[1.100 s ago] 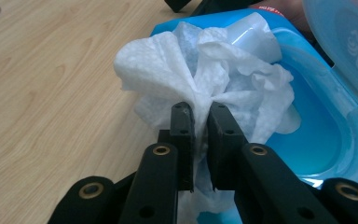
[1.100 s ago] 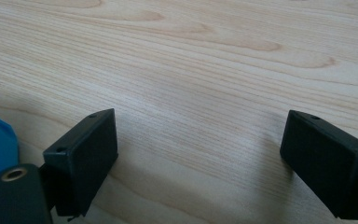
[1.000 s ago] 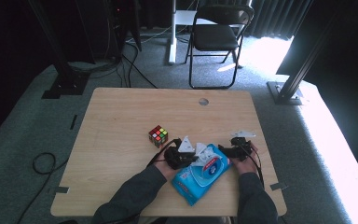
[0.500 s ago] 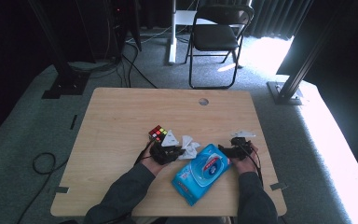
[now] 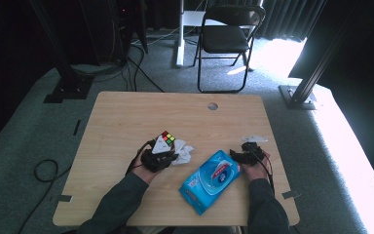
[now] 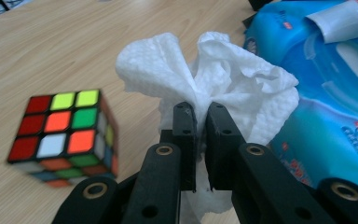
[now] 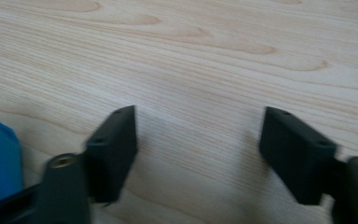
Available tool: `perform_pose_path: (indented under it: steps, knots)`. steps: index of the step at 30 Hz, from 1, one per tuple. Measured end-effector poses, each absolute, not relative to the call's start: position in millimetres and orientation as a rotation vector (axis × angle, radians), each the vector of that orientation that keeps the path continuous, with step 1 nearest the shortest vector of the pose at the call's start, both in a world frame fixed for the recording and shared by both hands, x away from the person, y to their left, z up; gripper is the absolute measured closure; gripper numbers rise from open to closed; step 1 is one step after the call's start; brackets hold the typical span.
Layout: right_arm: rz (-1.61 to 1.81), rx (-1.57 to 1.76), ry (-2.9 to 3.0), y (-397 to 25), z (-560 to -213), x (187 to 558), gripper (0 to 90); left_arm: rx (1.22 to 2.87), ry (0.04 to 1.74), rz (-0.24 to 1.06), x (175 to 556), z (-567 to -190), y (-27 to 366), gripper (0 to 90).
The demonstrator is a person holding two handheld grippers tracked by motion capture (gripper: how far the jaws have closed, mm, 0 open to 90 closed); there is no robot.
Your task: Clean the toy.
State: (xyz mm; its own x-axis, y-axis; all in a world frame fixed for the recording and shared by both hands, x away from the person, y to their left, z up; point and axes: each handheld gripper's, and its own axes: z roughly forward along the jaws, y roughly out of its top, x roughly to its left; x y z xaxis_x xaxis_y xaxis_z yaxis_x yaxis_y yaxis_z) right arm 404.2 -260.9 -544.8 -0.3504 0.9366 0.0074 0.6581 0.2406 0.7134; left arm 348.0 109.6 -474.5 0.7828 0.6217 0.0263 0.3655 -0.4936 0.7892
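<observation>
Wipe (image 6: 200, 84) is sitting pinched in the left gripper (image 6: 200, 122) beside the cube (image 6: 63, 135); right gripper (image 7: 198, 149) is gaping empty, probably just beside the pack (image 5: 209, 179).

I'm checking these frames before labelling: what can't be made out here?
- Print on the blue plastic wipes pack: too small in the high view, cut off by the edge in the left gripper view.
- Lower part of the crumpled white wipe: hidden behind the left tool.
- Multicoloured puzzle cube: motion-blurred.

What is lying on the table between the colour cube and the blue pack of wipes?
In the high view, a crumpled white wipe lies between the cube and the pack, pinched by the left gripper.
</observation>
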Motion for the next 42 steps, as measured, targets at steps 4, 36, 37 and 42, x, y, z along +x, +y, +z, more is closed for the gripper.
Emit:
perform_pose_path:
  steps: [4, 36, 37, 42]
  knots:
    - [0.892, 1.458, 2.1, -259, -544, 404, 36.8, 2.134, 0.751, 0.412, 346, -476, 120, 83.8]
    - [1.105, 1.268, 2.14, -231, -485, 404, 43.5, 2.091, 0.848, 0.504, 347, -478, 159, 83.8]
    - [1.106, 1.271, 2.139, -229, -483, 405, 43.9, 2.09, 0.85, 0.503, 347, -478, 160, 83.8]
    - [1.128, 1.24, 2.146, -219, -473, 407, 44.3, 2.084, 0.862, 0.506, 348, -478, 163, 83.8]
